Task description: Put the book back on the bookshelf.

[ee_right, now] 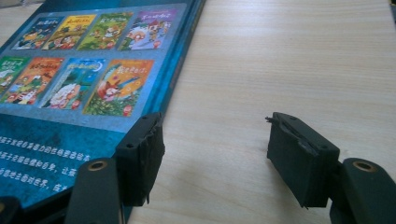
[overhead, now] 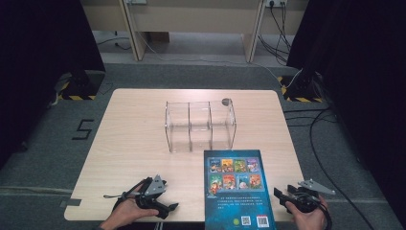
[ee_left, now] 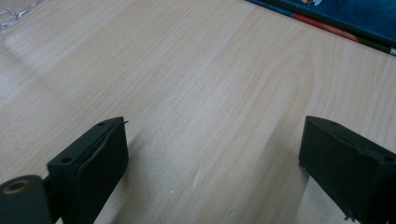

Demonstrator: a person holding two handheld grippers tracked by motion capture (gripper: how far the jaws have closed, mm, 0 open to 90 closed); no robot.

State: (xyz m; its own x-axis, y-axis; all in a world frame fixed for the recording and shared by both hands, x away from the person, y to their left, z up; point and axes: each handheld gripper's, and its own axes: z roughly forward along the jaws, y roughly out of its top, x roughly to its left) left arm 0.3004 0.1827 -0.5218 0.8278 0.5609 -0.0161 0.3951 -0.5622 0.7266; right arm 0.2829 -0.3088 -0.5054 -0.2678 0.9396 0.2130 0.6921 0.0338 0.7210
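High view, lower left of frame: my left hand (overhead: 125, 213) holds the left gripper (overhead: 168, 208) low over the table (overhead: 134, 134), near the front edge, jaws pointing right toward the book (overhead: 237, 189). Gripper's released; in the left gripper view both black jaws stand wide apart w/ bare wood between them, nothing held. The book's edge crosses the upper right corner of that view, well apart from the jaws, and a bit of clear plastic shows at the upper left corner.

Center of high view: a clear acrylic organizer (overhead: 200, 125) w/ three compartments stands upright on the table, just beyond the book's far edge. A small grey round thing (overhead: 225, 101) sits at its upper right back corner; can't tell what it is.

Bottom center, slightly right: the book lies flat, back cover up, dark blue w/ two rows of small colourful cover pics, text below, QR codes near the bottom edge. Its near end hangs past the table's front edge.

Lower right: my right hand (overhead: 310, 218) holds the right gripper (overhead: 278, 194) just beside the book's right edge, jaws pointing left. Also released. In the right gripper view the book (ee_right: 88, 70) takes the upper left; the left-side jaw sits over the book's edge, the other over bare table (ee_right: 289, 60), the gap between them open. Can't tell if the jaw touches the cover.
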